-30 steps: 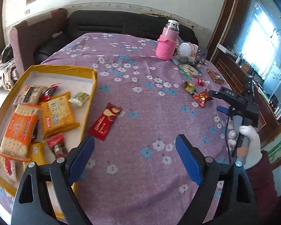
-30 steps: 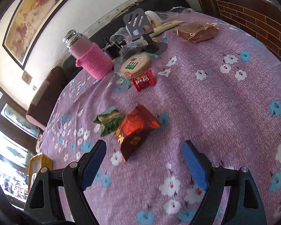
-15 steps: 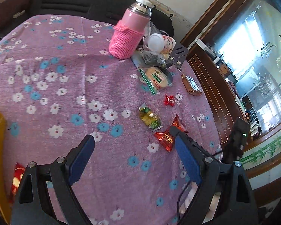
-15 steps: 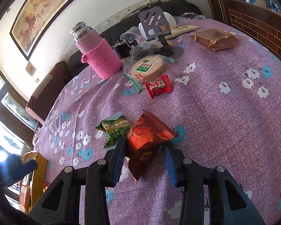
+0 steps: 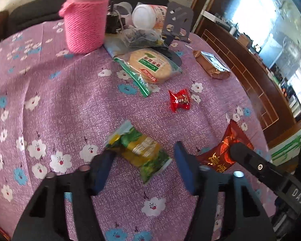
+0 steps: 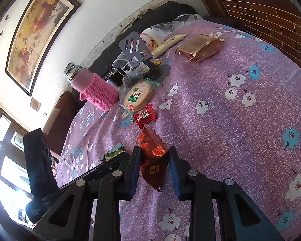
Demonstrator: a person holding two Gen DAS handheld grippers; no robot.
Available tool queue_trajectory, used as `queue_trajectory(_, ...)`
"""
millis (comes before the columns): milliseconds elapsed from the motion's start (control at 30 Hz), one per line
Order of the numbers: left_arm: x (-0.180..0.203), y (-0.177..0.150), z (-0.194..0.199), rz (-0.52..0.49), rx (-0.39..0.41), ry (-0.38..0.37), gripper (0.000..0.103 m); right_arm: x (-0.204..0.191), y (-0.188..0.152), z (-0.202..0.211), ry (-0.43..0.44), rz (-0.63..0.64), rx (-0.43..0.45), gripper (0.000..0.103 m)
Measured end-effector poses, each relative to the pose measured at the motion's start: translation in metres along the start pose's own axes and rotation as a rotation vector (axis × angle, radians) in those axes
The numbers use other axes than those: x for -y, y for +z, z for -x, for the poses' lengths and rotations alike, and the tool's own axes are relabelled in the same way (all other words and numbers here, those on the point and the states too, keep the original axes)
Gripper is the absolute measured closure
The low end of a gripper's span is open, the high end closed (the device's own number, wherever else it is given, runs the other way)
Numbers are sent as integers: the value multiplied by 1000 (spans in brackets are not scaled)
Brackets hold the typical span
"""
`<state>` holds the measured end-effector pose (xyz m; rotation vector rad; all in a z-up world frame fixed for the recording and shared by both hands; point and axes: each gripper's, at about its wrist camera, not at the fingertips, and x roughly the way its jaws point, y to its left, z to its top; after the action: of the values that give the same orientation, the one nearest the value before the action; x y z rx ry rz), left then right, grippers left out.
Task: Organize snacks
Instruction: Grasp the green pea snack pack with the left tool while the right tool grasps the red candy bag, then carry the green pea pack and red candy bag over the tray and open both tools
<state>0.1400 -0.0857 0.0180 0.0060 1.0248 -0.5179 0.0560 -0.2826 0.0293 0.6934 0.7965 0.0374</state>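
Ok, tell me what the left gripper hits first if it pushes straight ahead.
The green snack packet: it lies on the tablecloth between the open fingers of the left gripper, directly ahead, though the remaining gap is hard to judge.

A red snack packet (image 6: 153, 160) is being gripped off the cloth; a green-yellow packet (image 5: 139, 151) is lying flat nearby.

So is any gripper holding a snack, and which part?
The right gripper pinches the dark red snack packet across its middle. The left gripper is open around the green snack packet, holding nothing.
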Motion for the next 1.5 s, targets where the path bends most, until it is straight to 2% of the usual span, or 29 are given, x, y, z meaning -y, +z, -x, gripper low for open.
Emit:
queue_trajectory(100,2,-3,4,-17,25,-3,68,-1,-1,-1,-4,10,-1,74)
queue_trajectory(267,-14,-7,19,38,49,-15,69,-6,-4,-2,8,29,-3,75)
queue_trajectory(400,-31,-14,44,95,84,-25,69,-13,-7,-3,57,37,-17,79)
queue_trajectory(600,-62,-48,109,156,150,-5,69,-28,-17,-6,121,70,-49,80)
queue_trajectory(833,-116,-110,214,265,270,104,68,-49,-26,1,216,96,-63,81)
queue_trajectory(1000,-156,-165,267,379,349,194,68,-87,-48,5,292,190,-101,81)
queue_trajectory(1133,-174,-199,288,407,368,311,68,-128,-77,8,335,272,-158,81)
queue_trajectory(1367,-205,-233,293,482,358,321,68,-215,-142,4,444,362,-306,82)
queue_trajectory(1500,-218,-250,292,506,338,315,68,-262,-177,-7,476,411,-394,82)
